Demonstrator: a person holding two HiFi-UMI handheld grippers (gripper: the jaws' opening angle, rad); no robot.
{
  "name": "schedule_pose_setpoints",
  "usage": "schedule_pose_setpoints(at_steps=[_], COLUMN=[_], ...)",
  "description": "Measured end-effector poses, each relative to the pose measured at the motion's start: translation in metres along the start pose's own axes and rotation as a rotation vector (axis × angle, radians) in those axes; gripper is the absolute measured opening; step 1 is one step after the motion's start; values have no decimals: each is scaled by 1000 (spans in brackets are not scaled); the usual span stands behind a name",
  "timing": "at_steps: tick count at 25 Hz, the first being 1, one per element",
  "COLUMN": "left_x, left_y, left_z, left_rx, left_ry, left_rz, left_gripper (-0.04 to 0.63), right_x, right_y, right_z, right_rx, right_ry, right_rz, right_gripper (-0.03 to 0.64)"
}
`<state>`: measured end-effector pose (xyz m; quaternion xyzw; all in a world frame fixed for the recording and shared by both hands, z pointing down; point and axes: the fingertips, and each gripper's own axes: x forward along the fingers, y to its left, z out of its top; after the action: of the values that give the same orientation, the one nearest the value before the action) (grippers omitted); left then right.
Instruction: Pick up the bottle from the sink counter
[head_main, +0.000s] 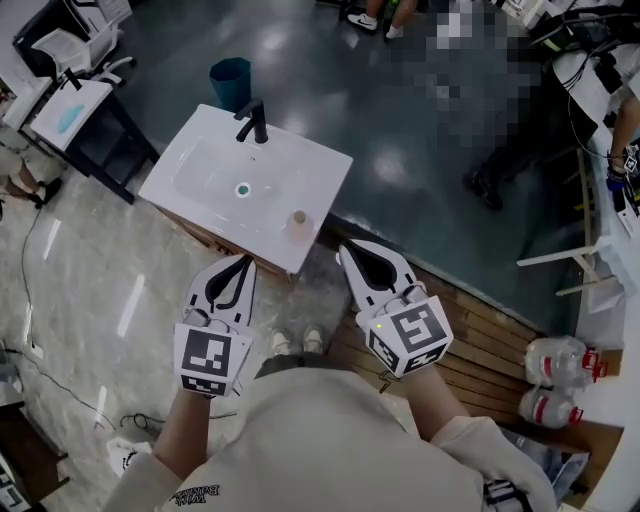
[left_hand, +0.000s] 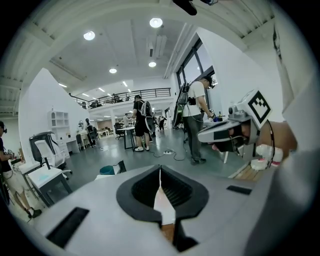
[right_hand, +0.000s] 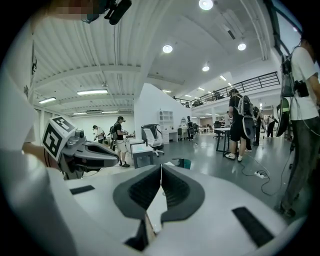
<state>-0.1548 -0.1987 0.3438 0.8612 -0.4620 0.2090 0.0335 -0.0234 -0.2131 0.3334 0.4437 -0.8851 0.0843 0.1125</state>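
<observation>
On the near right corner of the sink counter (head_main: 312, 168), the bottle (head_main: 298, 222) is standing upright, small and pale, close to the rim; any label on it is showing too small to read. At the counter's far edge a black faucet (head_main: 253, 121) is rising, and beyond that edge a teal bin (head_main: 230, 80) is sitting on the floor. The only print showing clearly is the black-and-white square marker on each gripper's cube; some lettering on the person's shirt (head_main: 196, 493) is appearing too small to make out. The left gripper (head_main: 241, 262) is hovering just off the counter's near edge, its jaws pressed together with nothing between them. The right gripper (head_main: 349, 250) is hovering off the counter's near right corner, near the bottle but apart from it, its jaws likewise closed tight on nothing. Only the head view is showing the bottle and the basin. The two gripper views are instead looking out over the counter into a large hall where people are standing among desks, and each is catching the other gripper at its side.
</observation>
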Motion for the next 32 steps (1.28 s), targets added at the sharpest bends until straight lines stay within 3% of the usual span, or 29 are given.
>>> schedule_pose_setpoints(at_steps=[13, 16, 22, 32], left_x=[43, 58, 95, 155], left_y=[36, 49, 71, 90], left_z=[3, 0, -12, -71], left_rx=[-7, -23, -29, -58], left_ry=[-21, -27, -10, 84], left_rz=[53, 61, 54, 11], left_gripper=[8, 8, 8, 8], right_x=[60, 86, 140, 214], right_y=[-20, -23, -36, -43], right_z=[14, 8, -17, -98], right_rx=[0, -12, -10, 23], right_ry=[-83, -77, -28, 70], right_rz=[18, 41, 53, 68], right_gripper=[2, 58, 137, 175])
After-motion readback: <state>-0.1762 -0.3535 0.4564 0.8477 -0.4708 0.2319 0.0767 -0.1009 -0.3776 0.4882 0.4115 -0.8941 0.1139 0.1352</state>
